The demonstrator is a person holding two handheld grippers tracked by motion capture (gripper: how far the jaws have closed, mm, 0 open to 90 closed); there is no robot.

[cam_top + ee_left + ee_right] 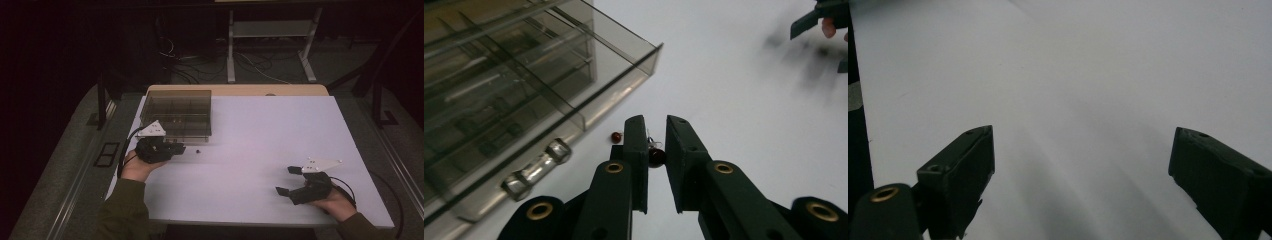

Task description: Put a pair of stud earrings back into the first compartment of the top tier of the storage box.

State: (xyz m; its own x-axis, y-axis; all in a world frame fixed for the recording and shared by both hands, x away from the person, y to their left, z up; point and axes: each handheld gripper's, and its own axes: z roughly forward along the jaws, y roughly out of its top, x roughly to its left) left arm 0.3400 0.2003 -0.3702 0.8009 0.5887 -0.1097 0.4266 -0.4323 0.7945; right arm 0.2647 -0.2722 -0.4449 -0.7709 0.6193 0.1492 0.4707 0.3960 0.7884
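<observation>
Your left gripper [655,150] has its jaws drawn close together, pinching a small dark red bead-like piece [656,156] between the pads; a thin bit of wire seems to stick up from it, though it is too small to be sure. In the high view that gripper [176,148] sits near the tabletop's left edge, just in front of the smoky clear compartment box [177,112], which stands at the far left corner of the white tabletop [280,130].

A second small red piece [616,136] lies on the tabletop just beside your left jaw, close to the box's near corner; the high view shows a dark speck [198,150] there, apart from the gripper. The box's clasps [536,167] face you along its front edge, and it reads as lidded, though the tinted walls make that hard to settle.

Your right gripper [290,181] rests near the tabletop's near right corner with its jaws spread wide and nothing between them.

By my judgement the pick is made, while placing into a compartment is not yet done, and the loose piece is left to collect.
</observation>
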